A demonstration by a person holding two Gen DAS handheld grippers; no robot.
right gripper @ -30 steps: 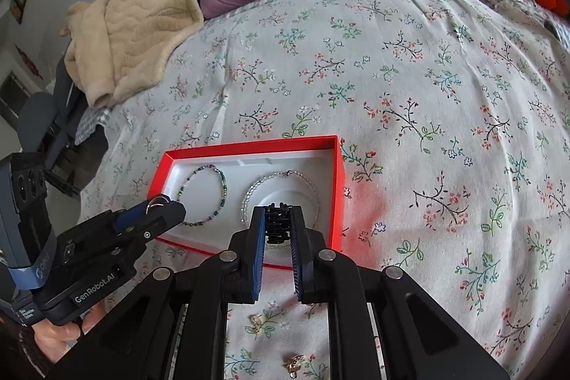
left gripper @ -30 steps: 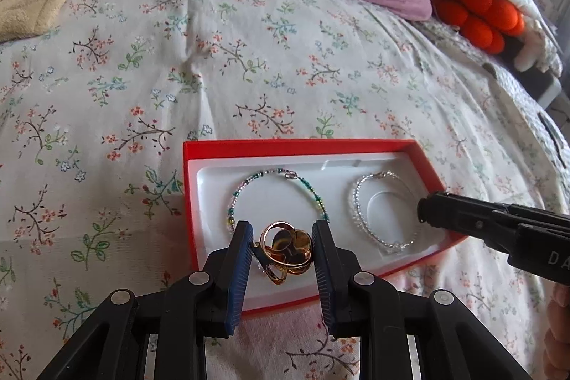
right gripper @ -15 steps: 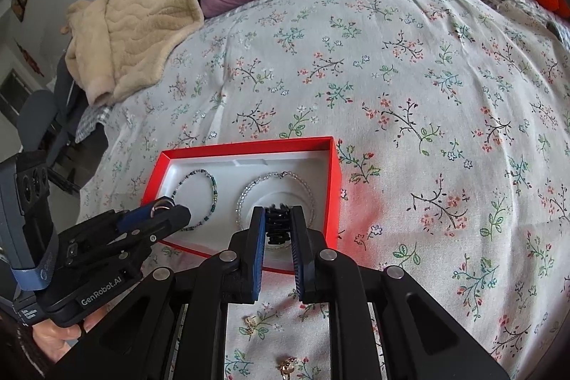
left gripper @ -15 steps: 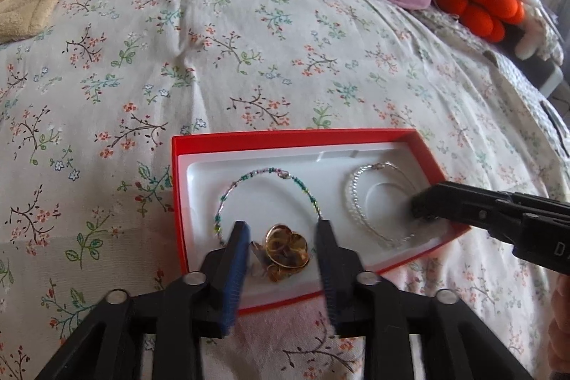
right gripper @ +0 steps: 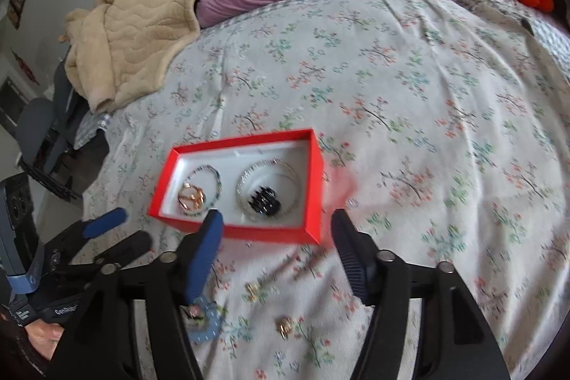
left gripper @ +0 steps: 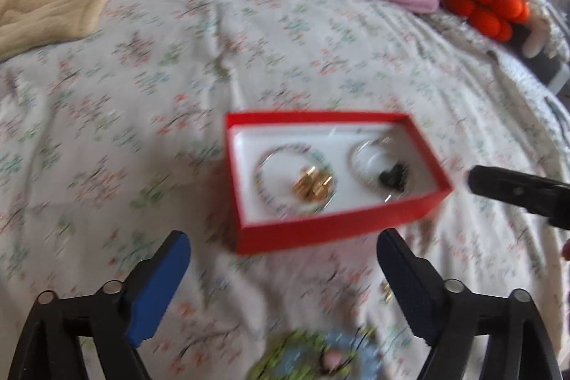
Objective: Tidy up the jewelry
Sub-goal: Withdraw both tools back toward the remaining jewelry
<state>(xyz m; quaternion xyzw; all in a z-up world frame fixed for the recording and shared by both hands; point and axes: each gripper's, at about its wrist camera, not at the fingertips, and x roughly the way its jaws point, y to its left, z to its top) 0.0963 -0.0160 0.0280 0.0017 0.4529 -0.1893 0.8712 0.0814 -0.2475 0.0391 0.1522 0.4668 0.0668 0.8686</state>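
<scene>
Floral-printed cotton bedspread [right gripper: 409, 116], softly wrinkled, carries a shallow rectangular red cardboard box [right gripper: 249, 232] with a smooth white lining. Inside lie a thin beaded bracelet [right gripper: 215, 178] around gold metal rings [left gripper: 313, 186], and a sparkly silver bangle [right gripper: 245, 187] around a black toothed hair clip [right gripper: 265, 198]. Left gripper [left gripper: 283, 267] and right gripper [right gripper: 281, 246] have just been opening; both stand released, nothing between their ribbed blue pads. Small gold earrings [right gripper: 285, 326] rest on the fabric outside the box.

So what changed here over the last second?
Both grippers let go: the left gripper dropped the gold rings inside the beaded bracelet, the right gripper left the black clip inside the silver bracelet. Jaws opened; both backed off. The red box stayed put.
</scene>
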